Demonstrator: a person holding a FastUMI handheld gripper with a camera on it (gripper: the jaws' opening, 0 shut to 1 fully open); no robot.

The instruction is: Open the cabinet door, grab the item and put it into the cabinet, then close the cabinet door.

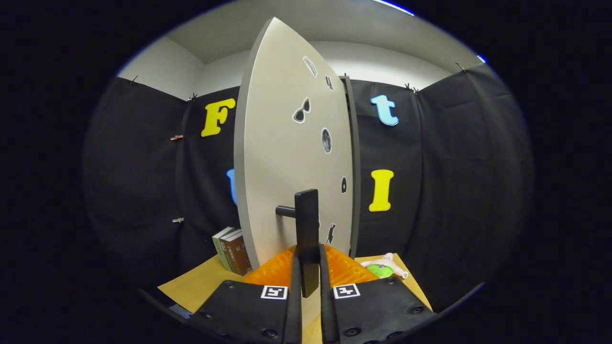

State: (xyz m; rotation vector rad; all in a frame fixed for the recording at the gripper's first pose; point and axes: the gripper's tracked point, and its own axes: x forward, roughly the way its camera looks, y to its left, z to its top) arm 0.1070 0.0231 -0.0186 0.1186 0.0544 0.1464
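I see the plush toy (385,268) lying near the tabletop's (191,286) right edge, off to the right of my gripper (309,267), apart from it. My fingers are clenched on the door handle (306,224) of the swung-open cabinet door (282,157). Books (232,251) stand left.

The cabinet door (282,157) at centre frame looks smooth and matt, with glossy stickers (326,140). Its handle (306,224) is matt, dark plastic or metal. The wall (454,167) is soft black cloth. At lower right sits a plush toy (384,268).
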